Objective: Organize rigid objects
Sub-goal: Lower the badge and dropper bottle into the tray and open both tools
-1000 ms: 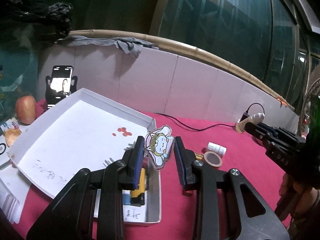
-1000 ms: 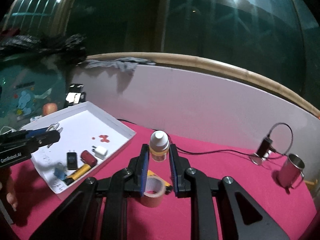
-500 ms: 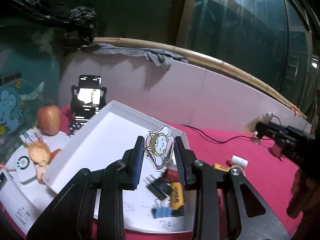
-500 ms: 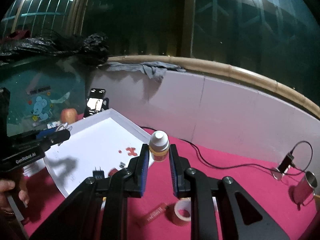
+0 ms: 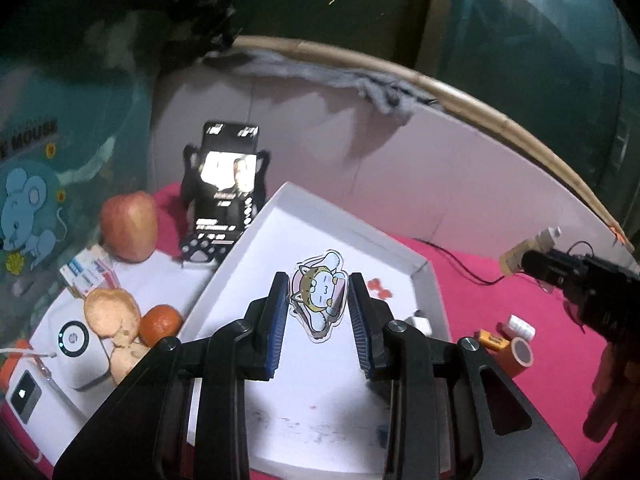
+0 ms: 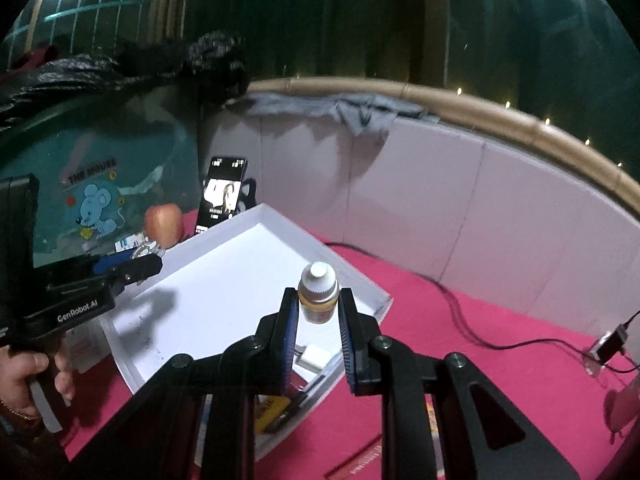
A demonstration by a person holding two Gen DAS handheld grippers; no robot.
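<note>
My left gripper is shut on a flat cartoon cat charm, held upright above the white tray. My right gripper is shut on a small dropper bottle with a white cap, held over the tray's right side. In the right wrist view the left gripper hangs over the tray's left edge. In the left wrist view the right gripper shows at the right with the bottle at its tip. A white plug and a yellow item lie in the tray's near corner.
On the red cloth to the right lie a brown tape roll, a white cylinder and a yellow stick. Left of the tray stand a phone on a holder, an apple, an orange and white devices. A black cable crosses the cloth.
Both grippers moved left over the tray with their objects still held. The tray now fills the middle of each view, and the tape roll has slid off to the right.
</note>
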